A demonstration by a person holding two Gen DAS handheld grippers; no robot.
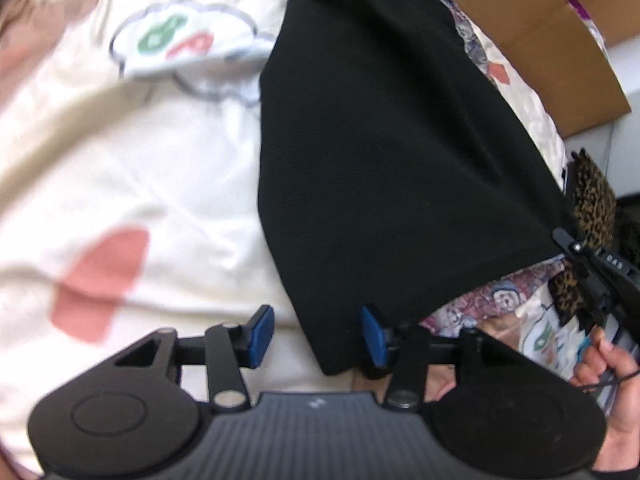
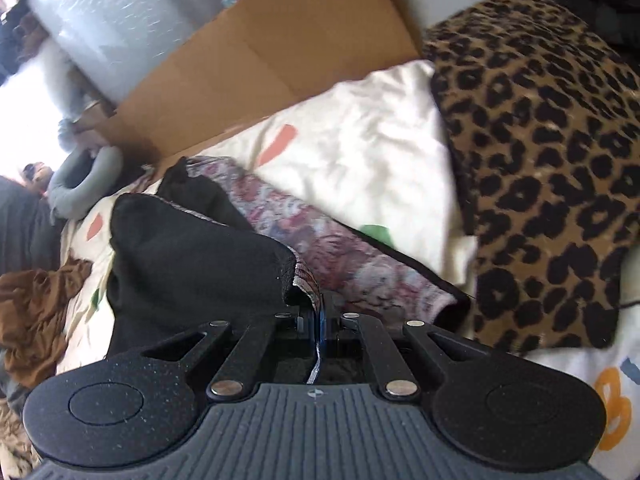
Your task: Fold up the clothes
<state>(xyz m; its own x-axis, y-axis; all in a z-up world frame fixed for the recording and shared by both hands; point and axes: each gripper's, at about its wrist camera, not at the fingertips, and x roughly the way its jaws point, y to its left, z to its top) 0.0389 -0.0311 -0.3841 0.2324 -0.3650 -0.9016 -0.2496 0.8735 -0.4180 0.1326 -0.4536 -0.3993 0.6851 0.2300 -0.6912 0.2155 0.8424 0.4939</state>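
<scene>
The black garment (image 1: 384, 168) hangs stretched in the air above the bed, a broad dark panel with its lining or inner side showing a faded floral print (image 2: 320, 248) along the edge. In the right wrist view it bunches into a thick black fold (image 2: 192, 256) right in front of the tongs, and a hemmed corner runs straight into the pinch.

The right tongs (image 2: 318, 312) are closed tight on that corner of the garment, the cloth pressed flat between the two pads. In the left wrist view these same tongs (image 1: 568, 244) appear at the far right, gripping the garment's lower corner, with the person's hand (image 1: 612, 384) below them.

The left tongs (image 1: 318, 336) stand about half open, blue pads (image 1: 262, 330) apart. The garment's lowest point hangs down against the right-hand pad, but nothing is squeezed between the two.

Under it all lies the bed's cream cover (image 1: 120, 184), printed with pink patches and a cloud shape holding green and red marks. A leopard-print cloth (image 2: 540, 160) rests on the cover just beyond the garment, near a cardboard box (image 2: 272, 52). A crumpled brown garment (image 2: 36, 312) lies at the left edge, well apart.
</scene>
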